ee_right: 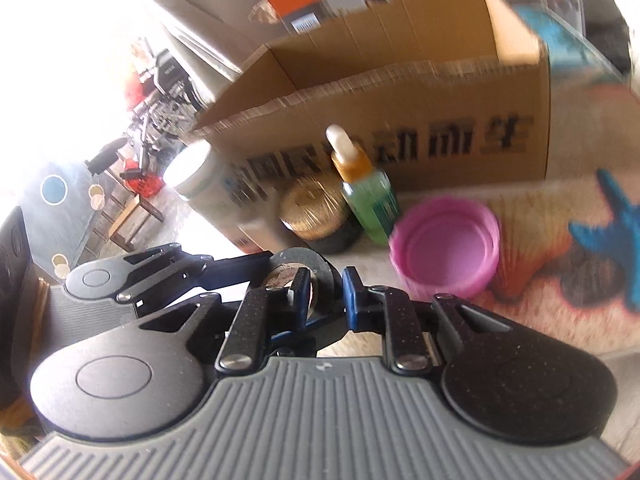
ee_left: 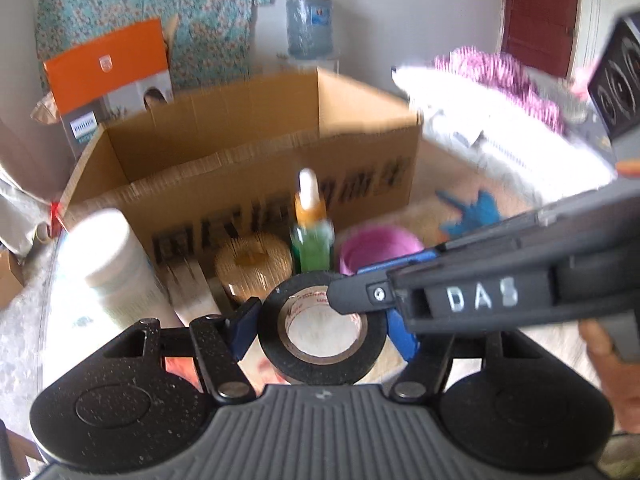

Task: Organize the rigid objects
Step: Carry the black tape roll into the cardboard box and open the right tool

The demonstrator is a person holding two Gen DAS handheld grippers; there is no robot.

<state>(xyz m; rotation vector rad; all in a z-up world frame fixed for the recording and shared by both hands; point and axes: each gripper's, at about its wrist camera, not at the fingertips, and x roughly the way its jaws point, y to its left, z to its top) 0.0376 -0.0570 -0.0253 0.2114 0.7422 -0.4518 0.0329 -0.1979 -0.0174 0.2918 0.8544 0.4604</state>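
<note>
A black tape roll (ee_left: 316, 356) sits between the blue pads of my left gripper (ee_left: 320, 326), which is closed on its outer sides. My right gripper (ee_right: 326, 296) comes in from the right (ee_left: 400, 284); one finger is inside the roll's hole, the other outside, pinching the roll's wall (ee_right: 320, 276). Behind stand a green dropper bottle (ee_left: 312, 236), a gold-lidded jar (ee_left: 252, 264), a white bottle (ee_left: 116, 260) and a pink cap (ee_left: 380, 248). An open cardboard box (ee_left: 248, 148) is behind them.
An orange and white box (ee_left: 108, 72) stands behind the cardboard box. A blue starfish print (ee_right: 608, 228) is on the table mat at the right. A blue container (ee_left: 310, 24) stands at the back. White and pink cloth (ee_left: 500, 92) lies at the far right.
</note>
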